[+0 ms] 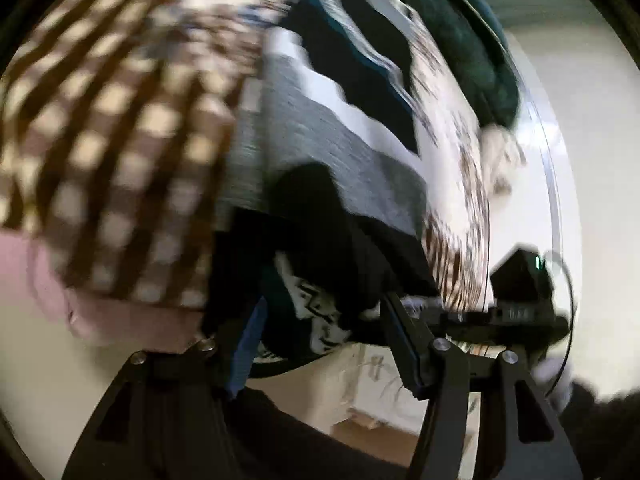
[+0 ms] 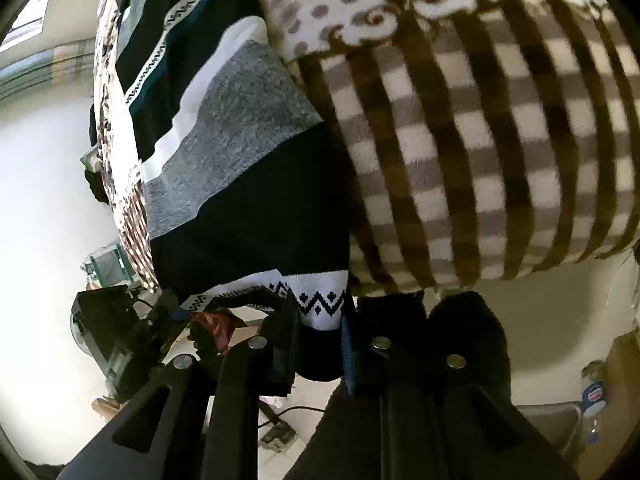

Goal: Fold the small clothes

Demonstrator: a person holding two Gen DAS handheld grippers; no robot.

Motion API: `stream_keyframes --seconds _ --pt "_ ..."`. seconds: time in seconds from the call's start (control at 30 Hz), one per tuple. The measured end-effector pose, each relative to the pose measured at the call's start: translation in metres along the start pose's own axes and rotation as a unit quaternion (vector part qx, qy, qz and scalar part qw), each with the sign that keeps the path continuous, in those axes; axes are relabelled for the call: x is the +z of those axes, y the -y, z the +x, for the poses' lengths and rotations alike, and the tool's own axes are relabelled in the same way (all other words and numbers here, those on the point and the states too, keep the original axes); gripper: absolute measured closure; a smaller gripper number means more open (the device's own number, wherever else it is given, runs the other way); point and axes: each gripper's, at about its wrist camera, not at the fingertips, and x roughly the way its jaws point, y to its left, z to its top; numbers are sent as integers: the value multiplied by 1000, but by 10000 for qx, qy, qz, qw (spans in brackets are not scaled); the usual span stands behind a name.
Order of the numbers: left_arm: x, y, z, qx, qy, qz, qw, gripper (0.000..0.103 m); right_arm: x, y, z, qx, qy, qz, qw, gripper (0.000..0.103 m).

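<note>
Gripping striped sweater (image 2: 240, 208) hem, right tongs (image 2: 320, 344), left tongs (image 1: 324, 332) apparently too

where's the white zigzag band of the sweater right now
In the right wrist view the zigzag band sits low and centre, at the sweater's near edge, clamped in the right tool, with the checked blanket to its right.

Sweater (image 2: 240, 184): knitted cloth, matt; grey band looks heathered and slightly rough, the black bands smoother. Checked blanket (image 2: 480, 152): fleecy, fuzzy nap, matt. My right gripper (image 2: 320, 332): matt black plastic, with bright metal screw heads (image 2: 381, 343) and a blue pad (image 2: 347, 344), finish unclear. My left gripper (image 1: 320, 328): same black plastic; view blurred.
</note>
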Motion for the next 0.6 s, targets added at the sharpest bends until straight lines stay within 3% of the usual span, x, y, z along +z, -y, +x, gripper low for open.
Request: stream_keyframes --seconds 0.03,0.07,0.1,0.17,0.2,0.3,0.33,0.37,0.43,0.47,0.5,0.57,0.6 --pt "-2 5 3 23 2 116 9999 63 1 1 1 3 24 15 10000 84" --pt "-4 7 4 -182 -52 110 9998 79 1 0 1 6 30 6 10000 84" --pt "-6 8 5 -317 -140 -8 9994 100 2 0 3 -4 33 -16 10000 84" --pt "-10 7 -1 -832 -148 -542 9950 98 2 -2 2 6 49 -64 10000 84" --pt "-13 3 -8 -1217 -109 -1011 9873 98 2 -2 2 23 43 -62 10000 84" --pt "-20 -6 -23 -1763 37 -1840 9670 98 3 5 -2 82 16 -51 10000 84" --pt "-20 -9 -29 -1689 66 -1954 9660 98 4 6 -2 91 8 -39 10000 84" --pt "-20 -13 -32 -1310 3 -1887 9733 98 5 9 -3 79 -8 -51 10000 84" --pt "-18 -22 -31 -199 -165 -1517 9881 98 7 12 -1 1 -127 -122 9998 80" --pt "-18 -28 -29 381 -264 -1294 9905 98 8 12 1 -66 -193 -162 9997 72" --pt "-18 -35 -27 667 -356 -1242 9894 97 9 12 3 -144 -226 -208 9994 67" --pt "-18 -48 -29 592 -390 -1410 9875 95 8 9 1 -274 -170 -315 9990 55" --pt "-17 -51 -32 544 -273 -1432 9878 84 7 7 -2 -292 -75 -391 9988 55"
